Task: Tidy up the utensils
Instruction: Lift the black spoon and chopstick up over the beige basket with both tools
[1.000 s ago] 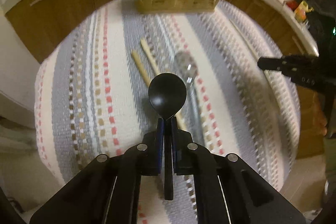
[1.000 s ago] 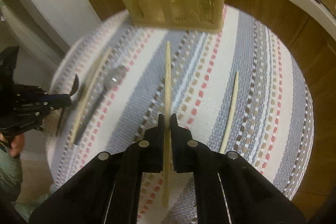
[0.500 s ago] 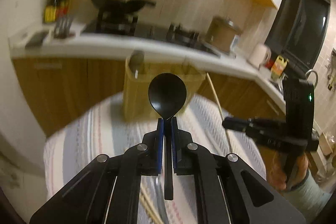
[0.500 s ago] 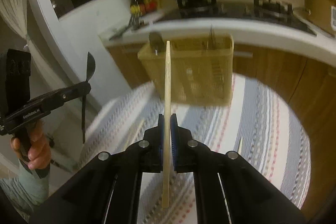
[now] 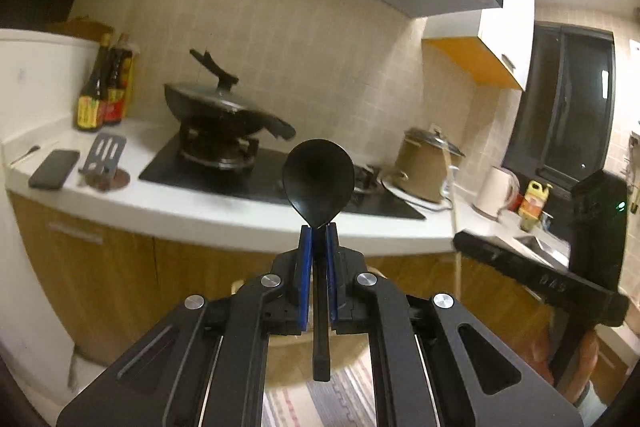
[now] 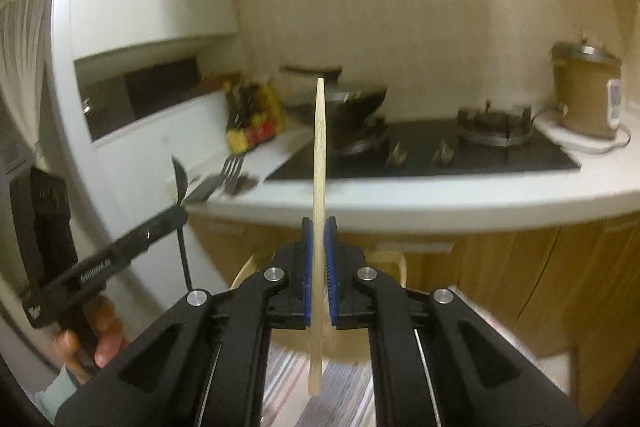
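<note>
Left wrist: wok (image 5: 224,111) on stove (image 5: 256,175), white countertop (image 5: 120,203).

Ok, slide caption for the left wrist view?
Left gripper clamps a black spoon, bowl up, facing the stove.

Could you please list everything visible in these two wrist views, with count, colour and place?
spoon: one, black, in left gripper
chopstick: one, pale wood, in right gripper
wok: one, black, on hob
bottles: two, dark, on counter's left end
phone: one, dark, on counter
rice cooker: one, brown, right of hob
kettle: one, white, near window
striped cloth: one, below grippers
left gripper: shut on spoon
right gripper: shut on chopstick
</note>
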The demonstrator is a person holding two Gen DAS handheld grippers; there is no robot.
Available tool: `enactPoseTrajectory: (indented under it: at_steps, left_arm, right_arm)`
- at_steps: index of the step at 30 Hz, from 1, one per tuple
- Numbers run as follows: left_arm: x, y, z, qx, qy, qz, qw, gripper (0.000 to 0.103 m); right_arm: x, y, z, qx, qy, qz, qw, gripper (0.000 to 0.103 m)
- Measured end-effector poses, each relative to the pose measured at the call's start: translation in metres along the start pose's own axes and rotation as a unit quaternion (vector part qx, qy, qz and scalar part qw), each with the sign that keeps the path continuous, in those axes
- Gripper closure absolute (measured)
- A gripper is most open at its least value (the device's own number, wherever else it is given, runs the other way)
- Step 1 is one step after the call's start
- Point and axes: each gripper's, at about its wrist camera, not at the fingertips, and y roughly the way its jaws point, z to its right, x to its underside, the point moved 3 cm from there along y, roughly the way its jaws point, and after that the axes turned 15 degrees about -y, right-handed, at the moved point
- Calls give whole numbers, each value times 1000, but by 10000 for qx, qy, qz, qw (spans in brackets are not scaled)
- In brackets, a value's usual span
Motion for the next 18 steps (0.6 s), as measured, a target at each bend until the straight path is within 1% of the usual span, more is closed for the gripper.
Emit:
enactPoseTrajectory:
  at_steps: [2, 9, 12, 13, 16, 18]
  left_arm:
    - [-4, 12, -3, -2, 4, 52, 10000, 98]
    - [-9, 45, -25, -184, -115, 206, 9996, 98]
    - [-8, 56, -32, -245, -78, 236, 9994, 98]
    - [-7, 59, -32, -262, -17, 226, 9994, 98]
    - [0, 69, -32, -379, 244, 270, 9986, 98]
    - [6, 75, -36, -318, 233, 234, 9990, 98]
  right_arm:
    - [-8, 7, 7, 263, -80, 209, 9994, 98]
    - [-10, 39, 22, 806, -249, 569, 9948, 98]
    - [-5, 54, 25, 929, -333, 681, 9928, 98]
    - [-1, 60, 26, 994, -363, 702, 9919, 99]
    - [11, 73, 31, 990, -334, 672, 9923, 99]
    - [17, 81, 31, 1005, -374, 633, 9922, 99]
